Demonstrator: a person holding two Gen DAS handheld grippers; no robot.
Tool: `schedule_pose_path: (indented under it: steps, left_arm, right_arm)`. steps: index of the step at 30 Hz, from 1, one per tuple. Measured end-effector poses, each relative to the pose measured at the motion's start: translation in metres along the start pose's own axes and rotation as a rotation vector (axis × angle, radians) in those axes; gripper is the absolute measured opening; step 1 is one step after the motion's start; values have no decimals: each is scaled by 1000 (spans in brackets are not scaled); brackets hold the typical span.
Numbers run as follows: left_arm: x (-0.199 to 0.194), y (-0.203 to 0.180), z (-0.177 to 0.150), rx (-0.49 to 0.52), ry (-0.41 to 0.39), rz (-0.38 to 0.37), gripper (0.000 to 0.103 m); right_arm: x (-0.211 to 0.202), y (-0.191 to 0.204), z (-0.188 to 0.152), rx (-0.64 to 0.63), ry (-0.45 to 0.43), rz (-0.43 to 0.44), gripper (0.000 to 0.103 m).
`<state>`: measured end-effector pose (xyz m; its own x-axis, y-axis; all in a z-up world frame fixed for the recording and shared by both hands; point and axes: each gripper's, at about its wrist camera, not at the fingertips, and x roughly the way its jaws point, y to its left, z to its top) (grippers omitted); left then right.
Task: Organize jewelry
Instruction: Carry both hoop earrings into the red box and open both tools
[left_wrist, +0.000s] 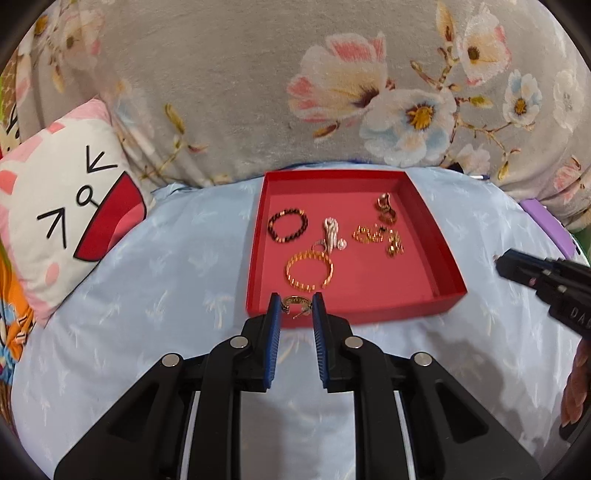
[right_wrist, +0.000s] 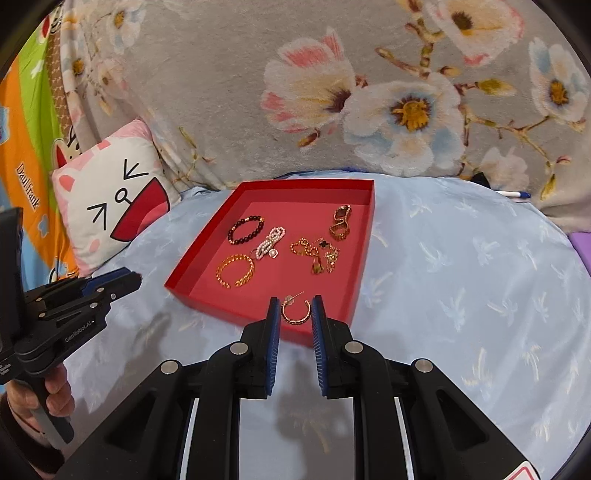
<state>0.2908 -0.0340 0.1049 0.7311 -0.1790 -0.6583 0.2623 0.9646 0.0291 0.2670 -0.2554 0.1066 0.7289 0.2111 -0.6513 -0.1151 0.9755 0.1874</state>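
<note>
2 hoop earrings (left_wrist: 295, 301) (right_wrist: 295, 312), 1 per claw

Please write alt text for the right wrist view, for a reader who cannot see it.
The right claw holds a gold hoop earring between its blue pads, above the near edge of a red tray of gold and beaded jewelry on a pale blue cloth. The left claw shows at far left.

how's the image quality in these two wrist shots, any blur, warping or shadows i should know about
Left wrist view: strong fisheye bending with dark corners; the red tray and its jewelry look slightly smeared, while the left gripper holding a hoop earring stays fairly crisp. Right wrist view: same warping; the right gripper with its hoop earring is sharp, and gripper shadows fall on the blue sheet below.
</note>
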Motion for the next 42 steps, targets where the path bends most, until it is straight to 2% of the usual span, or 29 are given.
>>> schedule_pose_path:
  steps: [4,14,20,24,36,38,42]
  left_arm:
    - [32,-1,20,-25,38,-46,17]
    - [107,-20,31,-35,103,-54,17]
    - [125,-23,42,-37,100,-57,17]
    - [138,-29,40,-17,126,-61,17]
    - [150,-29,36,-8,147,-54,17]
    - [150,-28,37,-12,143,-51,18]
    - [148,-23,38,-26,132,-36,35]
  right_arm:
    - [28,-2,11,12,22,5,15]
    - [89,-4,11,51,66,50,16]
    - [102,-10,16,50,62,48,16]
    - [107,-14,13,36,64,23,16]
    - [116,-14,9,14,85,20,18]
    - [115,-15,10,18,82,21,18]
    - [112,-18,12,29,72,20,19]
